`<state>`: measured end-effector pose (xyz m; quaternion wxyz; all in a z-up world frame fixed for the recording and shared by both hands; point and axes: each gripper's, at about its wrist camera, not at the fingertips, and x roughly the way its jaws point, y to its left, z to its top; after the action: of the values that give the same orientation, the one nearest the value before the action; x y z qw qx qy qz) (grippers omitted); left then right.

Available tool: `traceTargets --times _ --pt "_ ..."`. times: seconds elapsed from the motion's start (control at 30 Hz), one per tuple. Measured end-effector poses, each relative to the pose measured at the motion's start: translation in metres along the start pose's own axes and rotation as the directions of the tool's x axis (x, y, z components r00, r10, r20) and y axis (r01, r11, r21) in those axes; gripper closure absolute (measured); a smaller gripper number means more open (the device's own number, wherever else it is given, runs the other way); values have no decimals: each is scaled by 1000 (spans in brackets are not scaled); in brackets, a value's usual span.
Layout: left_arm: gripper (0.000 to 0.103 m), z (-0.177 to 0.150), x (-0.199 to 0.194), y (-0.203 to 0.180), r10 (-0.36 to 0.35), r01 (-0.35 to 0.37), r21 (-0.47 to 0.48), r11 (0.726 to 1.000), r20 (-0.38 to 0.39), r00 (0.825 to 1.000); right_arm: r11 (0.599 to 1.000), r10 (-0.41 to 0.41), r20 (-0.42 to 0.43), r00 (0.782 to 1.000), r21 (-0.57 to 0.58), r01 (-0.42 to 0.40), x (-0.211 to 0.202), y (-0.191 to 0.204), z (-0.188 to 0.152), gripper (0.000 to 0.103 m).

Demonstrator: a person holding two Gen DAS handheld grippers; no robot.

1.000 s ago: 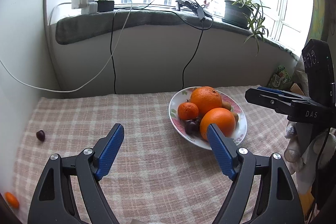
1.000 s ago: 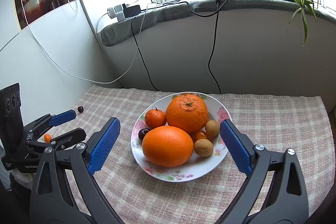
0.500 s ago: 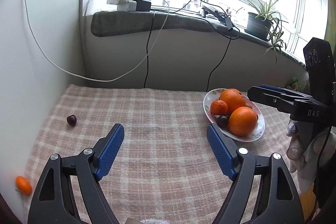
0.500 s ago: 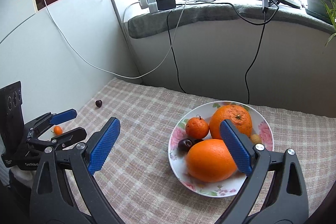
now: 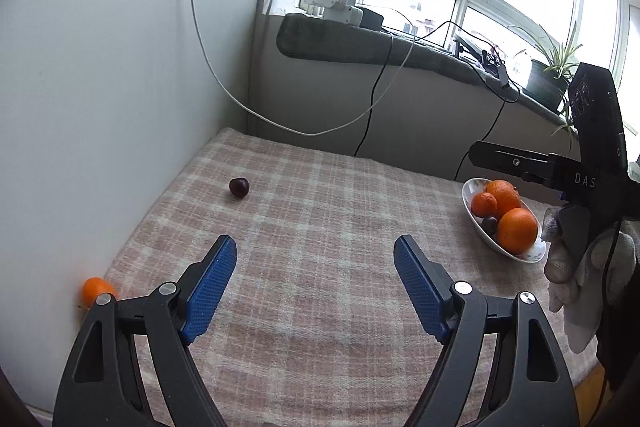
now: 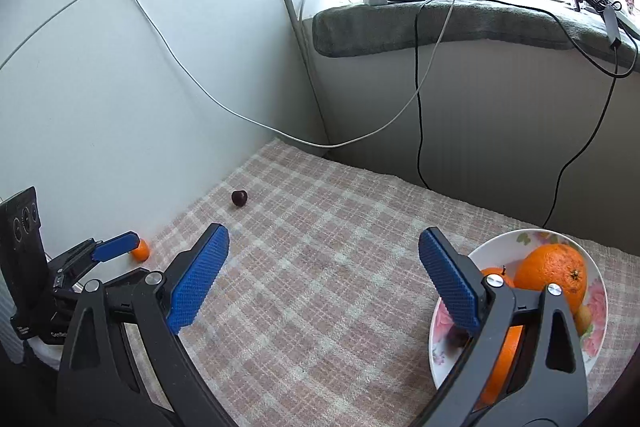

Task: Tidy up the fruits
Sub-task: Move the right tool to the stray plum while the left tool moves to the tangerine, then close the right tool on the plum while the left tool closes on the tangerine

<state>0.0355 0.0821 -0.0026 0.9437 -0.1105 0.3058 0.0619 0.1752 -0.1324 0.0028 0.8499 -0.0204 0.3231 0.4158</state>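
Note:
A dark cherry (image 5: 239, 187) (image 6: 239, 197) lies alone on the checked tablecloth near the left wall. A small orange kumquat (image 5: 95, 290) (image 6: 141, 250) rests at the cloth's left edge against the wall. A flowered plate (image 5: 476, 223) (image 6: 438, 315) at the right holds oranges (image 5: 517, 230) (image 6: 552, 277), a tangerine and a dark fruit. My left gripper (image 5: 314, 273) is open and empty above the cloth, right of the kumquat. My right gripper (image 6: 323, 267) is open and empty, its right finger over the plate's left side.
A white wall panel (image 5: 120, 87) borders the table on the left. A padded window ledge (image 6: 440, 27) with chargers and hanging cables (image 6: 416, 115) runs along the back. A potted plant (image 5: 548, 83) stands on the sill. A gloved hand (image 5: 580, 267) holds the right gripper.
Both grippers have swung left, away from the plate and toward the cherry and kumquat. The plate has slid to the right side of both views. Both stay open.

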Motion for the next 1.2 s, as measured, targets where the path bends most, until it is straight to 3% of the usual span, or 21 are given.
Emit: traceTargets --times 0.23,0.4,0.57,0.77,0.9,1.2 --pt "23 -22 -17 45 120 -119 -112 987 2 993 993 76 -52 996 -87 -80 38 40 11 5" --pt "34 -35 -22 76 186 -185 -211 960 -13 982 984 103 -92 990 -139 -115 69 64 18 6" --pt "42 -43 -23 100 247 -242 -287 927 -17 969 973 125 -138 983 -177 -149 99 80 25 16" --pt "54 -53 -15 116 303 -304 -320 897 -54 952 964 130 -190 973 -207 -169 134 91 29 30" --pt "55 -53 -9 118 331 -335 -322 886 -69 941 961 132 -224 966 -210 -180 156 96 27 39" --pt "55 -58 -2 125 344 -355 -340 871 -94 934 953 134 -277 952 -227 -200 195 105 25 47"
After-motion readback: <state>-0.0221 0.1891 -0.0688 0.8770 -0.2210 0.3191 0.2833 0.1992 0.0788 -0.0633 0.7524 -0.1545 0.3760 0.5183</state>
